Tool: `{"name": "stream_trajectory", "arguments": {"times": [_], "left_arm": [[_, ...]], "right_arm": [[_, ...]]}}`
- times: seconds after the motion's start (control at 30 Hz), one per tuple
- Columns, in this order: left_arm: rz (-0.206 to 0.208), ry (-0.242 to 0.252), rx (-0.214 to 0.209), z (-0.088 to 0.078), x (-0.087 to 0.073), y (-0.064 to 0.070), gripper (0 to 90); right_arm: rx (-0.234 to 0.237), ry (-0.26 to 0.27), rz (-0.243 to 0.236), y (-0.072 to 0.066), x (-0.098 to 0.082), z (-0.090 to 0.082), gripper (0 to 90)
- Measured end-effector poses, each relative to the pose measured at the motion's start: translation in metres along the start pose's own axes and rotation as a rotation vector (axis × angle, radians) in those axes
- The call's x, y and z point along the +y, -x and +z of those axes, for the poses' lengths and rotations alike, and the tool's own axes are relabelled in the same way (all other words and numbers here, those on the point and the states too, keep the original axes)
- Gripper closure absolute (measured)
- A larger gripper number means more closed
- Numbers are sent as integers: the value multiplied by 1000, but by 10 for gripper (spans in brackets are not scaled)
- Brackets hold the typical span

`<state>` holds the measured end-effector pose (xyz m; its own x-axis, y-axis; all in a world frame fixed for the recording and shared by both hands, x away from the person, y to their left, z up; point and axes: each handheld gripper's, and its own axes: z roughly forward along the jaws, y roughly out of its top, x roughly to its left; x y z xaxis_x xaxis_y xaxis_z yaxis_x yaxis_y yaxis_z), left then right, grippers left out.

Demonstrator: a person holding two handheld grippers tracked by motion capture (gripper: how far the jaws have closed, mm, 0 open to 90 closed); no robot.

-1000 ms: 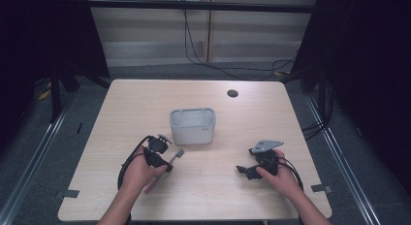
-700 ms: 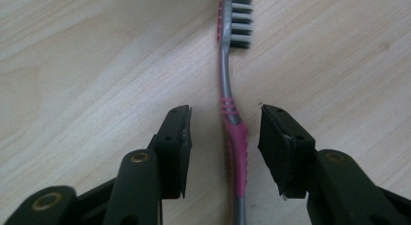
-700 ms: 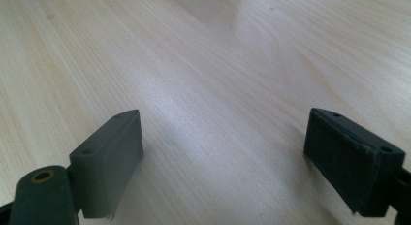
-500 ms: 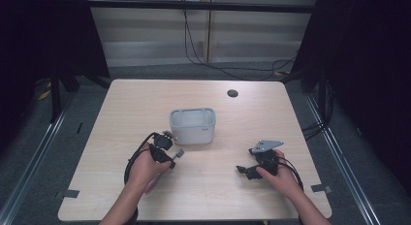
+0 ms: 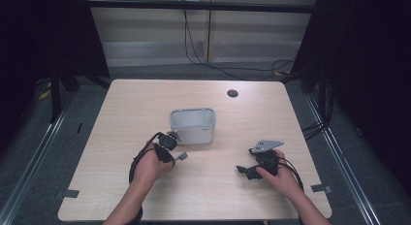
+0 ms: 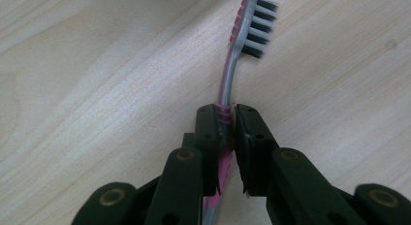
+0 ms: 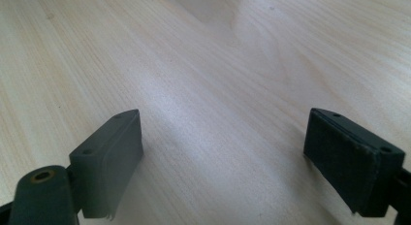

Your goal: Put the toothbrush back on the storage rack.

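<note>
High view: light wooden tabletop [image 5: 145,113] across the middle of the frame. Pale grey tub [image 5: 193,125] just above centre, small dark disc [image 5: 232,93] in the upper right part of the board. Left gripper [image 5: 170,150] at lower centre-left, just below and left of the tub, held in the left hand [image 5: 149,166], toothbrush [image 5: 182,156] head poking out to its right, close above the tabletop. Right gripper [image 5: 246,170] at lower right, well apart from the tub, held in the right hand [image 5: 281,179], grey three-cornered plate on top.

Left gripper view: jaws just closed and now pinching the grey-and-pink toothbrush [image 6: 231,65] at its neck, in the lower middle of the frame. Dark bristles at upper centre-right, facing right. Handle running down behind the jaws to the bottom edge.

Right gripper view: right gripper [image 7: 223,157] spread wide, one pad at lower left, the other at lower right, bare wood between them.
</note>
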<state>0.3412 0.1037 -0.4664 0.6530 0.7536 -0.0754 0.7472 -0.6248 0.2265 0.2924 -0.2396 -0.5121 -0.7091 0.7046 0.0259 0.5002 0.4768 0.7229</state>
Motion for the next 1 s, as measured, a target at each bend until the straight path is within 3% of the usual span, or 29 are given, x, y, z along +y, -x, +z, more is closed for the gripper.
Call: {"name": "stream_trajectory", "arguments": {"times": [0.47,1.0], "left_arm": [[-17,151,-61,-28,-6,-6,807],[-27,320,-79,-57,-14,-15,807]], "right_arm": [[0,0,0,0,0,0,133],[0,0,0,0,0,0,132]]}}
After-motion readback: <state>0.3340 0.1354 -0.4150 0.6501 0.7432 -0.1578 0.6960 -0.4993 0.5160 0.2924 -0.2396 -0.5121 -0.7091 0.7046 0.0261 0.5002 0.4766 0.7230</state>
